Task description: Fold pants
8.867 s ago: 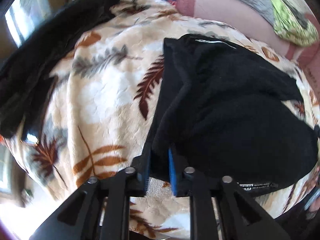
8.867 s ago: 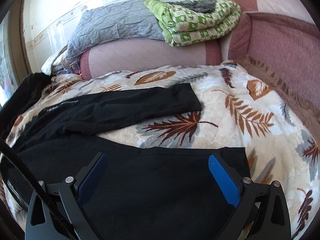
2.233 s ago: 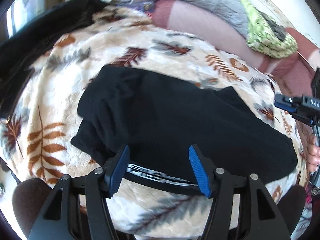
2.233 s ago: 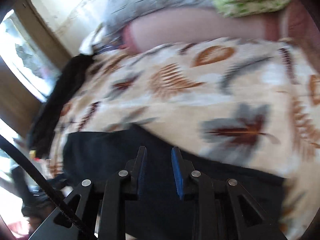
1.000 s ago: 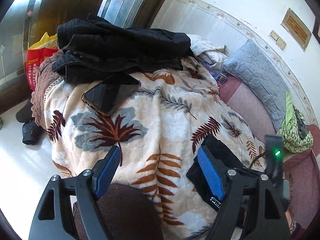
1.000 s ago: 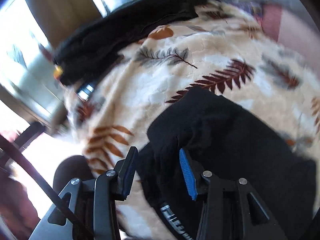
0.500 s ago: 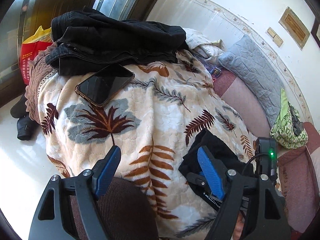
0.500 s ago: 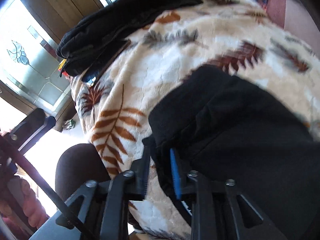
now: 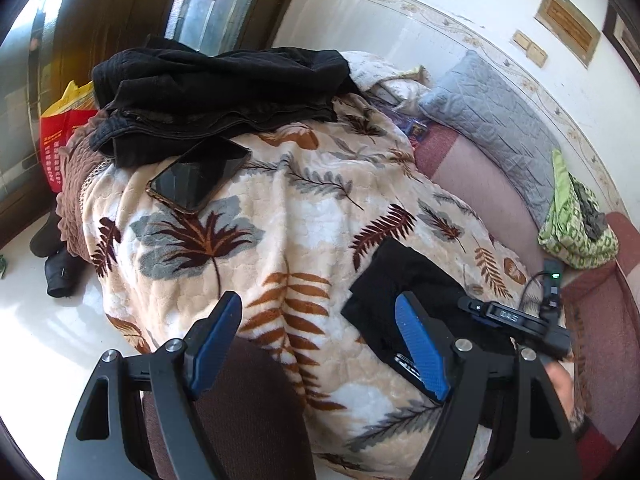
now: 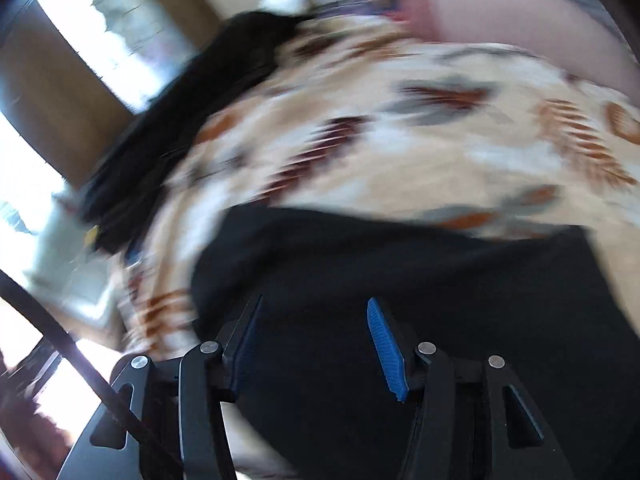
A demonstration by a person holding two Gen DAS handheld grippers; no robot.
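The right gripper (image 10: 316, 344) is seen at six o'clock with its jaws opening, no cloth pinched between the blue pads (image 10: 386, 348). The folded black pants (image 10: 420, 280) are spread beneath it on the leaf-patterned blanket (image 10: 400, 148). A blurred dark pile (image 10: 192, 120) is seen toward ten o'clock.

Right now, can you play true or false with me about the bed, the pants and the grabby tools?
1. A phone lies on the leaf-print blanket. True.
2. The folded black pants are hanging in the air from the left gripper. False: they lie on the blanket, and its jaws stand open with nothing between them.
3. A pile of dark clothes sits at the blanket's far end, by the phone. True.
4. The right gripper is clamped shut on the pants. False: its jaws are opening above the black cloth.
5. The green patterned bundle lies on top of the phone. False: it sits far off on the pink cushion.
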